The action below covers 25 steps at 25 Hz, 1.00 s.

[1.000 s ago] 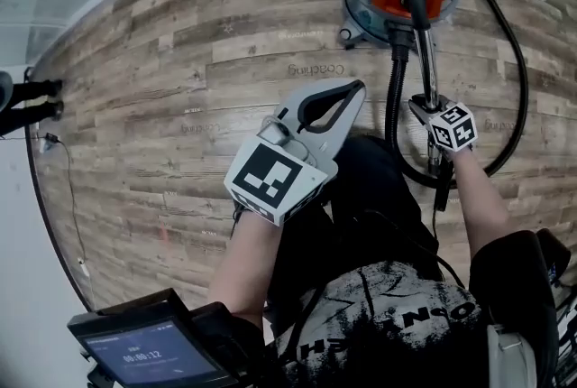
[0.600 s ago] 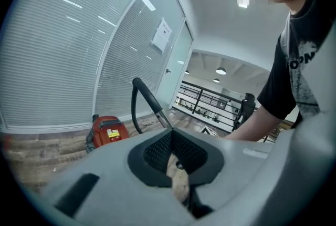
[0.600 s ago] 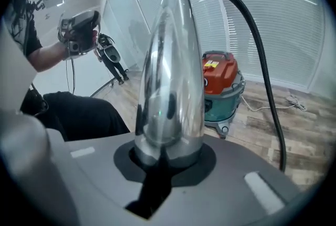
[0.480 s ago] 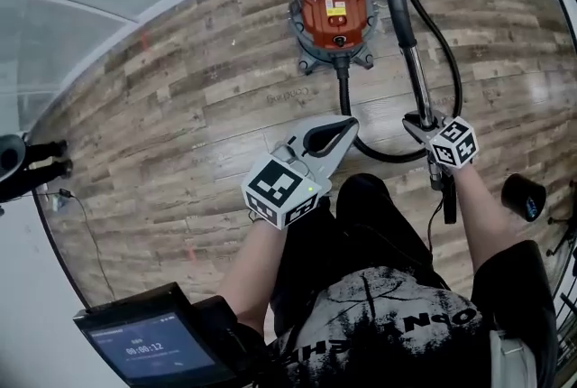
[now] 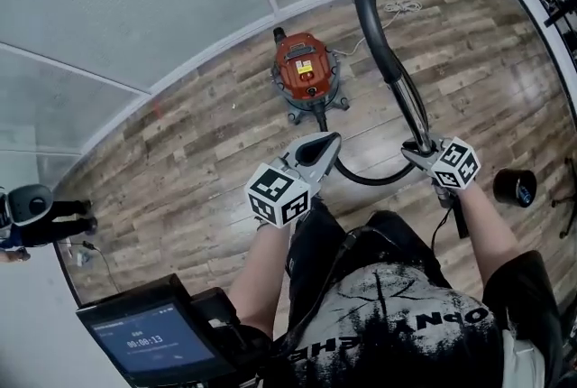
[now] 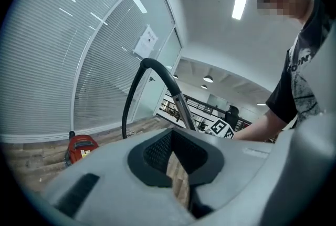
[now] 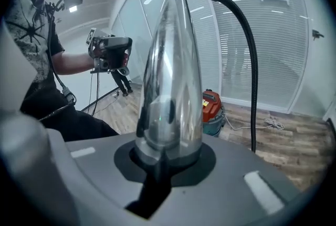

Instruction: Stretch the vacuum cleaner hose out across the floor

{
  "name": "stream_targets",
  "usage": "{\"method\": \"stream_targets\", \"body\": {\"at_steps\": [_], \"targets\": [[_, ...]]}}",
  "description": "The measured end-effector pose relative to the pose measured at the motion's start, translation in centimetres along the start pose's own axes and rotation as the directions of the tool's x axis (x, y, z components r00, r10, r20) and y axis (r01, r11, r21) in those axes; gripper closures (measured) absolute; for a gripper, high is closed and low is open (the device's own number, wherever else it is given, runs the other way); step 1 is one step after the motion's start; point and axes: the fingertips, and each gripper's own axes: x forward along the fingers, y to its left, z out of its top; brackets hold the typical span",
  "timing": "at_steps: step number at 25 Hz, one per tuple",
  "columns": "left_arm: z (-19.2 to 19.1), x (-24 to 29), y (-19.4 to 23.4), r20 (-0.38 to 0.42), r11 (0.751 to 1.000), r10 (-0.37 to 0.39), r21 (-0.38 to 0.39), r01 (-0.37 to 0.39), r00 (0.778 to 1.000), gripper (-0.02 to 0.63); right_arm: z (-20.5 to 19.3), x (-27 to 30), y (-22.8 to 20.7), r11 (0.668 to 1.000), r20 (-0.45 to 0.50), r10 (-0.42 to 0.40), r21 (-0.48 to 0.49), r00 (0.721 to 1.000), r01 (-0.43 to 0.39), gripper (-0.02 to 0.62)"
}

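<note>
My right gripper (image 5: 422,150) is clamped on the chrome wand (image 7: 170,78), stiff and slick, so I'd grip low; the black hose (image 7: 255,114) hangs floppy down to the red vacuum (image 5: 305,70); left gripper (image 5: 326,141) pinched closed, empty.

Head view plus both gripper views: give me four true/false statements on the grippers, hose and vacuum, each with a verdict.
1. The right gripper is clamped on the metal wand. True.
2. The left gripper holds the black hose. False: its jaws are together with nothing between them.
3. The hose lies flat and straight along the floor. False: it hangs down from the top of the raised wand and curves back to the vacuum cleaner.
4. The vacuum cleaner stands upright on the wood floor. True.
</note>
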Motion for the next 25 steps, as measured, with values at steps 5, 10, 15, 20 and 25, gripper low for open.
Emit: {"method": "stream_targets", "body": {"at_steps": [5, 10, 15, 20, 25], "targets": [[2.2, 3.1, -5.7, 0.037, 1.0, -0.009, 0.025, 0.008, 0.999, 0.556, 0.6, -5.3, 2.1, 0.998, 0.057, 0.02, -0.063, 0.998, -0.016, 0.548], [3.3, 7.0, -13.0, 0.086, 0.995, -0.085, -0.037, 0.089, 0.993, 0.482, -0.8, -9.7, 4.6, 0.994, 0.041, 0.014, -0.113, 0.999, -0.009, 0.546], [3.8, 10.1, -16.9, 0.112, 0.982, -0.162, -0.074, 0.171, 0.98, 0.43, -1.8, -11.5, 6.4, 0.995, 0.064, -0.001, -0.1, 0.998, 0.007, 0.548], [4.7, 11.7, -19.5, 0.132, 0.952, -0.276, -0.098, 0.29, 0.952, 0.408, -2.2, -11.9, 6.6, 0.998, 0.073, -0.046, -0.049, 0.996, 0.049, 0.545], [4.9, 13.0, -22.3, 0.109, 0.933, -0.334, -0.106, 0.345, 0.936, 0.39, -3.0, -12.5, 9.5, 0.987, 0.015, -0.105, -0.123, 0.994, 0.106, 0.545]]}}
